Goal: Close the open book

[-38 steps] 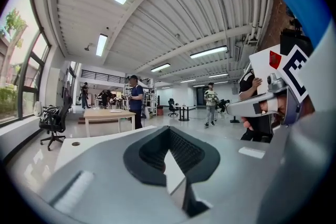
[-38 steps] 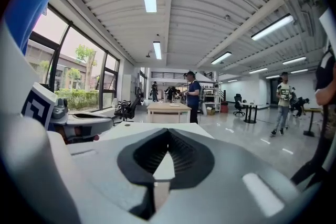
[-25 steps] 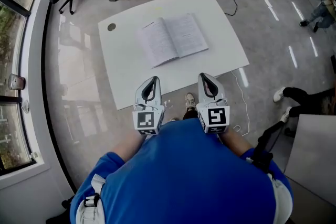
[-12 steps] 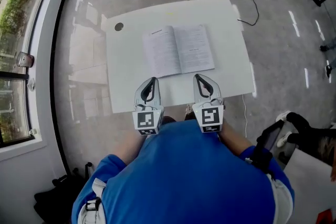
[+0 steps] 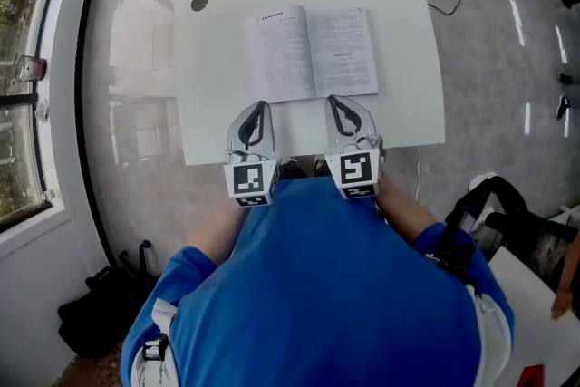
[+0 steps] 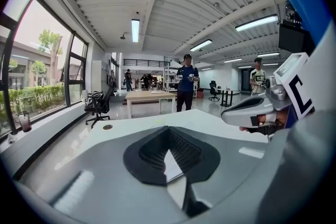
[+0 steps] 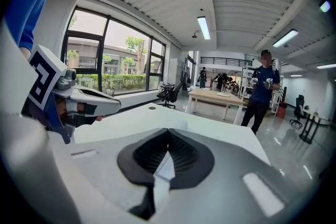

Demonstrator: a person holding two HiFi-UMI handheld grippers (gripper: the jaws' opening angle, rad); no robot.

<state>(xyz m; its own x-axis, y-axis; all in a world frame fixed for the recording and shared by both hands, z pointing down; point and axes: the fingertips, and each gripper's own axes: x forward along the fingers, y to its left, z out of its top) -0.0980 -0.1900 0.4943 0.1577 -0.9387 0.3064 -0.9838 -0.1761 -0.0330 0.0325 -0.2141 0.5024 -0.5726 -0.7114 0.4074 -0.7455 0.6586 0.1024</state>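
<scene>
Book (image 5: 313, 52) lies open and flat, pages up, on the far half of the white table (image 5: 213, 118) in the head view, its spine running near to far. The left gripper (image 5: 260, 107) and right gripper (image 5: 332, 101) are held side by side over the table's near edge, just short of the book's near edge. Each lines up roughly with one page, which looks like staging so that either side can be turned over. Neither touches the book.

In the left gripper view, the left gripper (image 6: 168, 131) has its jaws pressed together at the tips, with nothing pinched. Only a pale sliver of surface shows through the slot behind them. It points out over the table (image 6: 210, 122), and the right gripper (image 6: 252, 110) sits alongside on the right.

In the right gripper view, the right gripper (image 7: 167, 132) is likewise shut tight and empty, aimed low across the table (image 7: 152, 115), with the left gripper (image 7: 89, 102) beside it on the left. Closed tips probably serve as a thin wedge to slip under a cover or push one half over, so no opening seems needed yet. The closing itself has not begun.
</scene>
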